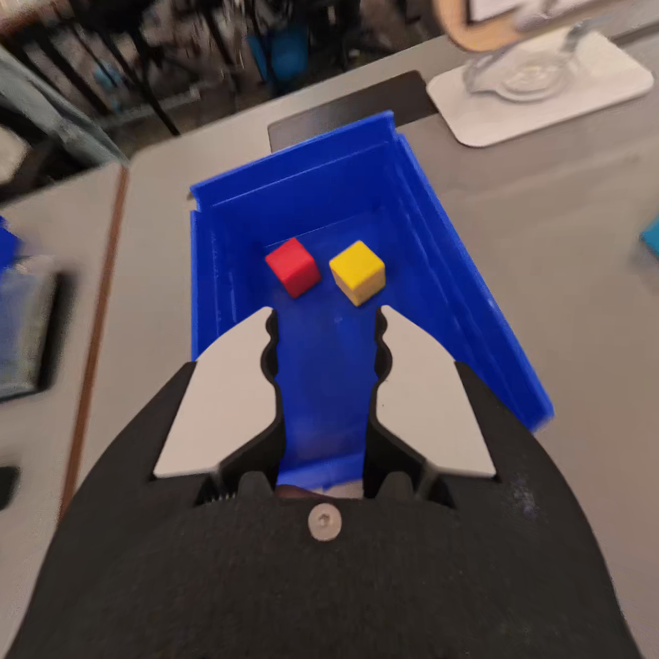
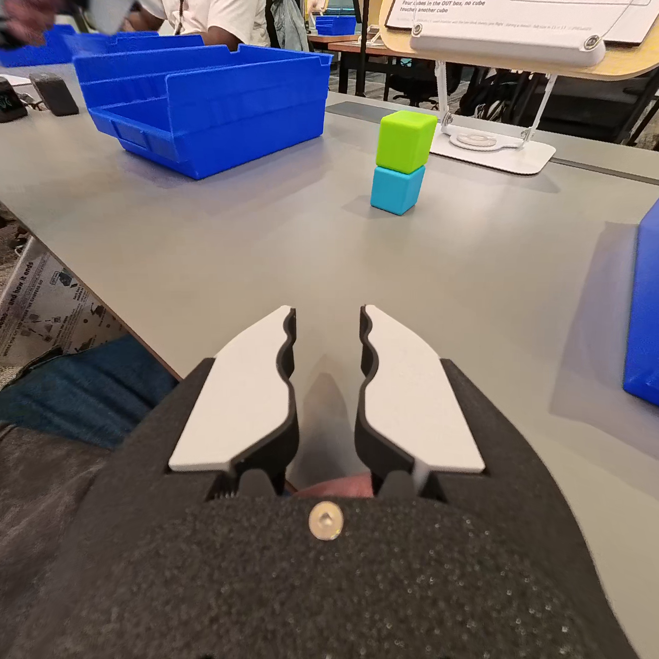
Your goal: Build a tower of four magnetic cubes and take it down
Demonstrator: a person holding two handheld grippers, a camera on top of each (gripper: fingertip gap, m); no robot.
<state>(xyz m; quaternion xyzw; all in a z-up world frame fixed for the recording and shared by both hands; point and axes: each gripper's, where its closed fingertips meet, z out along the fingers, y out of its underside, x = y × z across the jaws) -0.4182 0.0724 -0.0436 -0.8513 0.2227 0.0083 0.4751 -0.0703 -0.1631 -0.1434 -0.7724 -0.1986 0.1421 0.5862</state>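
Note:
In the left wrist view a red cube [image 1: 293, 266] and a yellow cube [image 1: 357, 271] lie side by side, apart, on the floor of a blue bin [image 1: 445, 271]. My left gripper [image 1: 325, 311] is open and empty, hovering over the bin just short of the two cubes. In the right wrist view a green cube [image 2: 406, 139] stands on a light blue cube [image 2: 396, 190] on the grey table [image 2: 249, 249]. My right gripper [image 2: 327, 311] is open and empty, low over the table well in front of this stack.
The same blue bin [image 2: 214, 107] stands at the far left in the right wrist view, a second blue bin [image 2: 643, 313] at the right edge. A white-based sign stand [image 2: 499, 149] is behind the stack. The table's front edge [image 2: 107, 313] runs at left; a person sits behind.

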